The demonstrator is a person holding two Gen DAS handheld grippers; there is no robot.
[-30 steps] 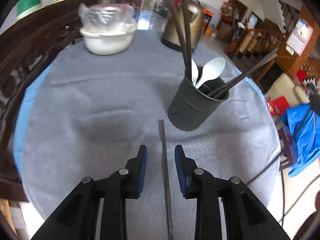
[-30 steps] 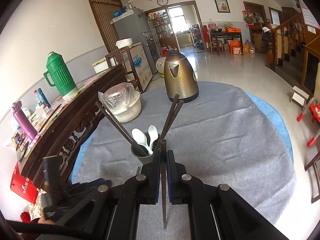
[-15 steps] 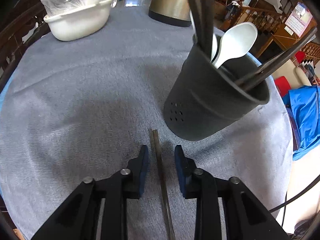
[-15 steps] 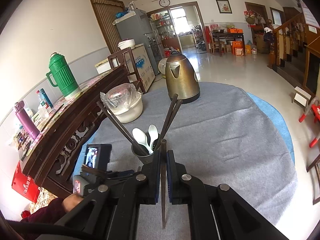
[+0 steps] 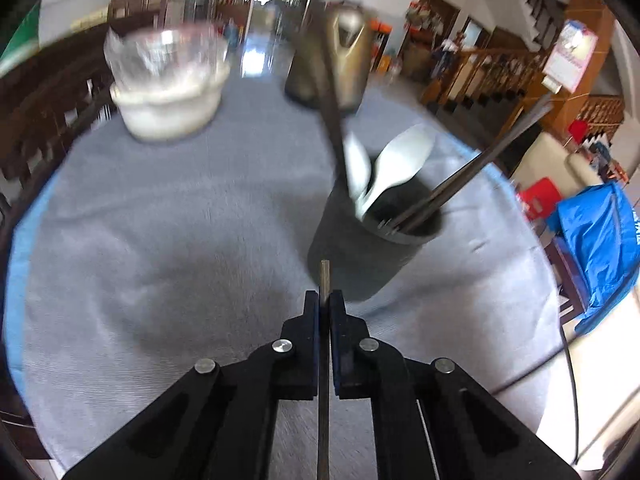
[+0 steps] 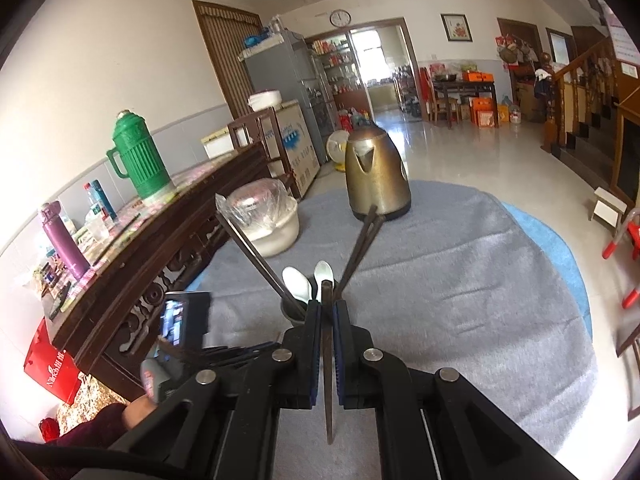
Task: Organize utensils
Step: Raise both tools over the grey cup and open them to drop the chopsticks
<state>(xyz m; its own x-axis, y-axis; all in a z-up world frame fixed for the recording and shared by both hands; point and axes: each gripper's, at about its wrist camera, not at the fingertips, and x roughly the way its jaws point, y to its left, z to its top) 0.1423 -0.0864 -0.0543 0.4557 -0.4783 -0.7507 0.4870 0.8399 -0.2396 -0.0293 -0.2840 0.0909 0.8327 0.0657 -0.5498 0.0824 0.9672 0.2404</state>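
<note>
A dark utensil holder [image 5: 370, 256] stands on the grey tablecloth [image 5: 160, 248], holding two white spoons [image 5: 400, 162] and several dark chopsticks [image 5: 472, 176]. My left gripper [image 5: 324, 300] is shut on a dark chopstick [image 5: 325, 280], its tip just short of the holder's near side. My right gripper [image 6: 327, 308] is shut on another dark chopstick [image 6: 328, 360], held above the table just behind the holder [image 6: 294, 314], with the spoons [image 6: 298, 282] in front of it.
A white bowl covered with plastic [image 5: 168, 92] and a brass kettle [image 5: 340, 60] stand at the table's far side. In the right wrist view a wooden sideboard [image 6: 132, 248] with a green thermos [image 6: 138, 160] runs along the left. The left gripper's camera [image 6: 180, 324] shows low left.
My left gripper has closed on the chopstick that lay on the cloth and lifted it, pulling back from the holder. My right gripper has held its chopstick almost still.
</note>
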